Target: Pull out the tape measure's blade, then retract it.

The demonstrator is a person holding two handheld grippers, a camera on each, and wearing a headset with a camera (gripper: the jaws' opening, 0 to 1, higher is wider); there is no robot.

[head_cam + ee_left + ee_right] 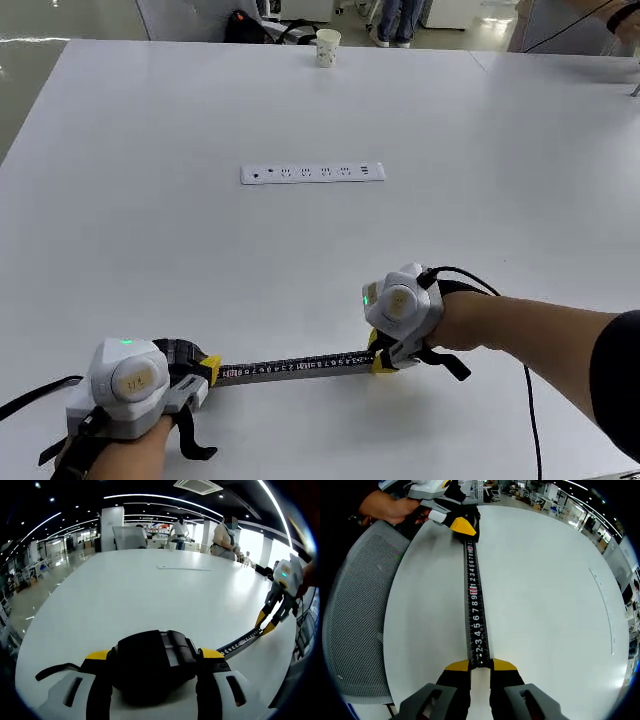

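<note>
now: white table (pixel 150 250) carries the work; both grippers sit low near its close edge, well apart from each other. a grey mesh chair (pixel 355 615) stands off the table edge, on the left side of the right gripper view. power strip (pixel 312 173) lies flat well ahead of both grippers, roughly between their two lines.

left gripper (pixel 155 656): jaws closed against the black tape case (pixel 150 672), one yellow tip on each side, case down at the table.

right gripper (pixel 480 666): jaws pressed together, pinching the end of the blade (pixel 474 605) between the yellow tips.

blade is out, running straight from the case at the left gripper across to the right gripper, numbers facing up. cannot tell whether it touches the table or hangs just above it.

paper cup (pixel 327 47) stands upright far beyond the strip, well apart from both tools.
</note>
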